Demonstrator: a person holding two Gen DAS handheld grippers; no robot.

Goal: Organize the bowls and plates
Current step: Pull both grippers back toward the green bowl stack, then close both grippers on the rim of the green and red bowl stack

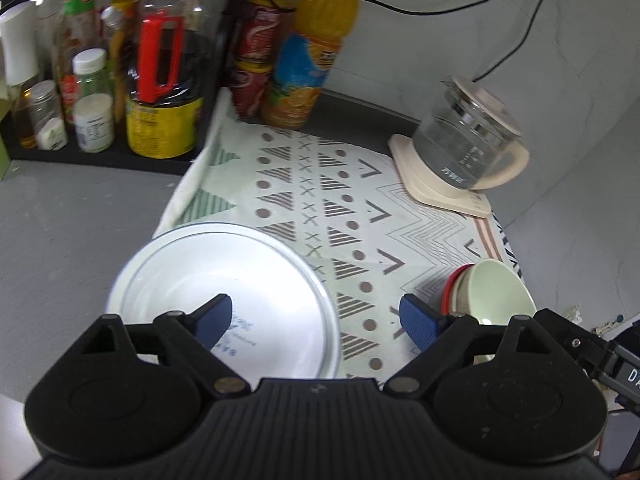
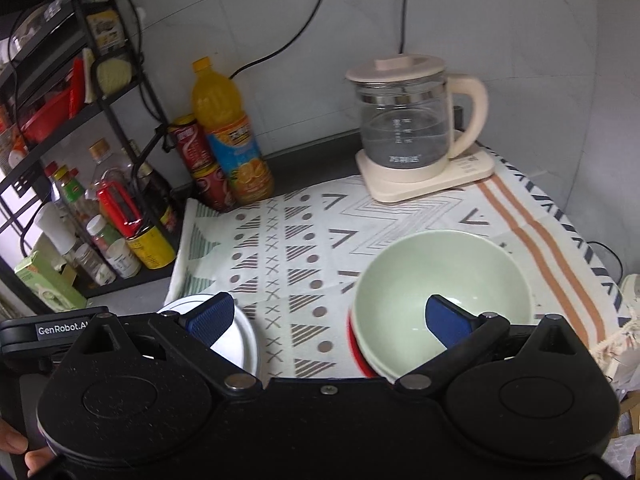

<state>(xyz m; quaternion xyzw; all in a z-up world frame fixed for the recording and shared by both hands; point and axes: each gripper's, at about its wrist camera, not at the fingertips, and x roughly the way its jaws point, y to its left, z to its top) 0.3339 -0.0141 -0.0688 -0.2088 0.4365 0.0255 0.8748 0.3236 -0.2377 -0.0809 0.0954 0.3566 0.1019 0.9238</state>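
A white plate [image 1: 224,284] lies on the patterned cloth [image 1: 332,200] at the near left; it also shows in the right wrist view [image 2: 236,340]. A pale green bowl [image 2: 440,276] sits stacked on a cream bowl and a red bowl [image 2: 354,350] at the near right; the stack also shows in the left wrist view [image 1: 492,288]. My left gripper [image 1: 316,316] is open and empty, its left finger over the plate. My right gripper [image 2: 328,316] is open and empty, its right finger over the green bowl's hollow.
A glass kettle [image 2: 408,124] on a cream base stands at the back right of the cloth. An orange juice bottle [image 2: 228,132] and red cans [image 2: 200,160] stand at the back. A black rack with sauce bottles [image 1: 160,80] fills the left side.
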